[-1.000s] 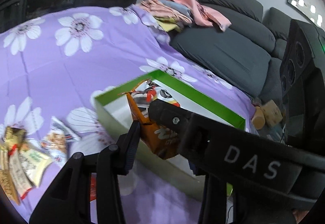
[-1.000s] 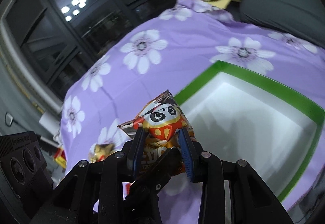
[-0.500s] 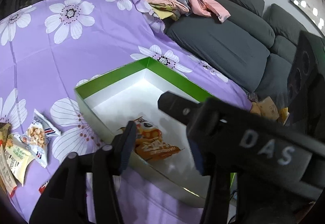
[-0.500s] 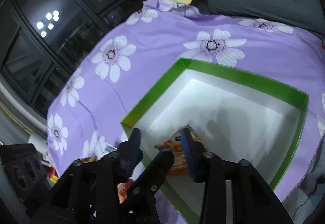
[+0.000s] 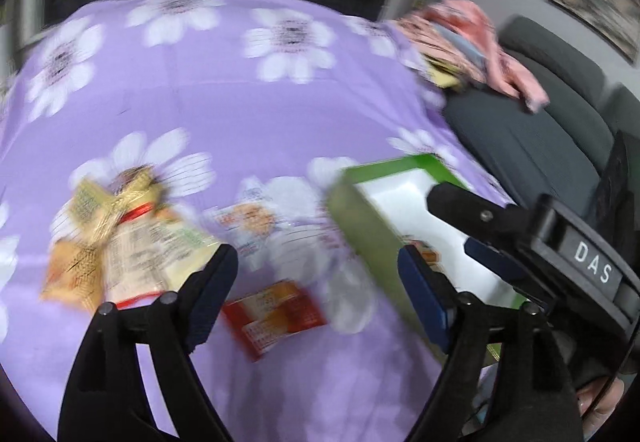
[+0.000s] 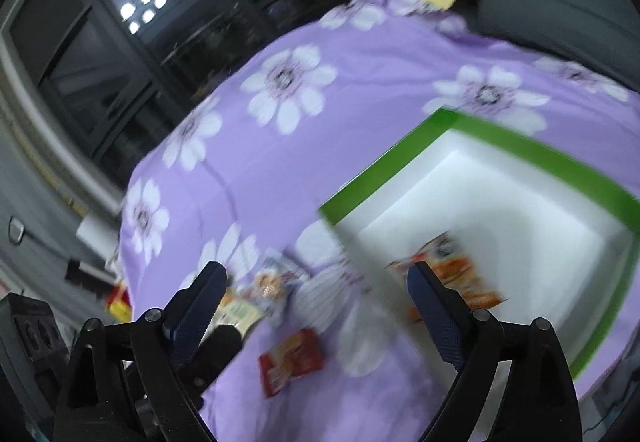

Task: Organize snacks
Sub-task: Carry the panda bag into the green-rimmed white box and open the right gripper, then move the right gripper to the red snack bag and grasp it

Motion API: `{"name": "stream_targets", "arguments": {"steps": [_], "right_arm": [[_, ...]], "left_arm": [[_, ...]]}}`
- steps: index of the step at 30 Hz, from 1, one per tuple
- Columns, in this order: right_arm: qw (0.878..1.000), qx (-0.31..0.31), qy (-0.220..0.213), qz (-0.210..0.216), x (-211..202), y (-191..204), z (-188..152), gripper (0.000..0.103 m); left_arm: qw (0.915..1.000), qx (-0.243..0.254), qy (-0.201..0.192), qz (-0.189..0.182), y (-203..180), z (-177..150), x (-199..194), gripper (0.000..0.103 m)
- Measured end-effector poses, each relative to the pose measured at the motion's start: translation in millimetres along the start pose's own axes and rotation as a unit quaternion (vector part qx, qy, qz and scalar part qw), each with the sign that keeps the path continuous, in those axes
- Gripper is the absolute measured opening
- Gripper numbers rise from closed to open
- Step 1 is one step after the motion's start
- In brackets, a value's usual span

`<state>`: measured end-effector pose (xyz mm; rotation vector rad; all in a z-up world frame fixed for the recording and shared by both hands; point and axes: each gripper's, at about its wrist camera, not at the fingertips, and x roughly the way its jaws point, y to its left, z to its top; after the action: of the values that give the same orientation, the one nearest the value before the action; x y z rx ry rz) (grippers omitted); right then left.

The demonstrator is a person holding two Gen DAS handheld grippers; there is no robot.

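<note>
One orange panda snack packet (image 6: 450, 278) lies flat on the white floor of the green-rimmed box (image 6: 384, 165), near the box's near-left corner. The right gripper (image 6: 316, 302) hangs above that corner with its fingers spread wide; the jaws have just been opening and nothing is between them now, the packet lying below and beyond the right finger.

The snacks left to gather lie on the purple flowered cloth (image 5: 208, 101), all to the left of the box. The red packet (image 5: 276, 312) sits closest, just ahead of the left gripper (image 5: 316, 290) and almost centred between its fingers. Its long axis seems to run slanted across the gap, though blur makes this unsure. A white packet with an orange picture (image 5: 252, 226) lies a little farther on, and a heap of yellow and gold packets (image 5: 120, 238) sits beside the left finger. The left jaws have also just been opening, stand wide and hold nothing.

Judging by this, the left gripper is the nearer one for the red packet.
</note>
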<state>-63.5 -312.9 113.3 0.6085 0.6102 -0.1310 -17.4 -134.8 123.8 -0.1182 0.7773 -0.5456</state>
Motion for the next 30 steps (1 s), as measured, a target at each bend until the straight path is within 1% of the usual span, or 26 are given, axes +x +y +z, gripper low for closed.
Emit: {"name": "stream_targets", "arguments": {"steps": [2,3,4,6,8,12,14,16,19,21,25,27,30], "right_arm": [[0.999,-0.012,0.027,0.013,11,11,-5,0.092],[0.999,-0.019,0.039,0.019,16,16,-7,0.092],[0.998,-0.026,0.051,0.024,22,22,-10,0.092],[0.996,-0.038,0.073,0.032,32,31,-17,0.092],[0.993,-0.047,0.1,0.038,44,39,-24,0.092],[0.983,-0.048,0.163,0.066,61,44,-38,0.092],[0.98,-0.057,0.176,0.068,66,48,-44,0.092],[0.979,-0.065,0.182,0.056,72,49,-49,0.092],[0.978,-0.062,0.195,0.03,82,45,-52,0.092],[0.978,-0.056,0.199,0.016,89,41,-53,0.092],[0.977,-0.045,0.208,-0.01,100,30,-54,0.092],[0.976,-0.046,0.21,-0.017,103,27,-56,0.092],[0.974,-0.053,0.219,-0.019,110,28,-59,0.092]], "left_arm": [[0.9996,-0.019,0.006,0.02,13,-5,-4,0.086],[0.9987,-0.037,0.012,0.032,23,-9,-5,0.087],[0.9979,-0.052,0.018,0.036,30,-13,-5,0.087],[0.9948,-0.089,0.033,0.037,47,-23,-2,0.087],[0.9916,-0.114,0.046,0.04,58,-32,1,0.087],[0.9892,-0.13,0.055,0.041,72,-53,7,0.085],[0.9871,-0.142,0.065,0.036,78,-60,11,0.085],[0.9856,-0.148,0.077,0.027,79,-63,16,0.084],[0.9861,-0.146,0.076,0.018,80,-66,16,0.083],[0.9856,-0.149,0.079,0.016,80,-66,18,0.076],[0.9821,-0.163,0.094,-0.006,80,-70,29,0.07],[0.9813,-0.167,0.096,-0.007,80,-71,31,0.068],[0.9826,-0.162,0.09,-0.003,78,-71,31,0.067]]}}
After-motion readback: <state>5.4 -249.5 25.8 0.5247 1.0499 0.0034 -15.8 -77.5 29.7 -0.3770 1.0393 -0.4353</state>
